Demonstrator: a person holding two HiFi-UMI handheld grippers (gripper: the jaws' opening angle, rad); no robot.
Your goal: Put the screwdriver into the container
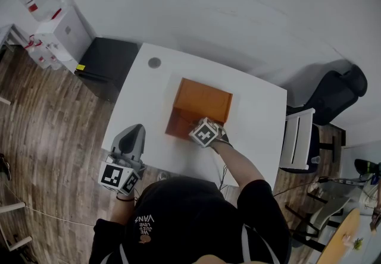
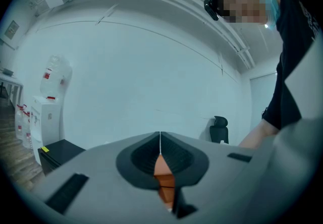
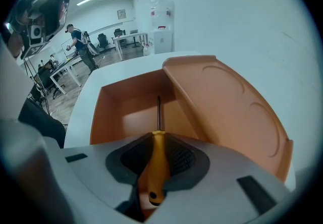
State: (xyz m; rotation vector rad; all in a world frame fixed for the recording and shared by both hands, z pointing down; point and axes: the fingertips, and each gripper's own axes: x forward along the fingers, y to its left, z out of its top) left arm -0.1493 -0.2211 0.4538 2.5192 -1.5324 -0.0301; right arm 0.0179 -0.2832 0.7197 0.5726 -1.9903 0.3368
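Observation:
An orange container (image 1: 199,102) stands on the white table (image 1: 256,108) with its lid (image 3: 227,102) swung up on the right. My right gripper (image 1: 202,126) hangs over the box's near edge, shut on the screwdriver (image 3: 156,162). Its yellow handle lies between the pads, and the dark shaft points forward over the open interior (image 3: 131,112). My left gripper (image 1: 132,138) rests at the table's near left corner, apart from the box, its jaws (image 2: 160,142) shut with nothing in them. In the head view the screwdriver is hidden under the marker cube.
A small grey round disc (image 1: 155,62) lies near the table's far left corner. A black cabinet (image 1: 107,66) and a white water dispenser (image 1: 59,34) stand to the left. A white chair (image 1: 297,138) and a black office chair (image 1: 333,93) stand to the right.

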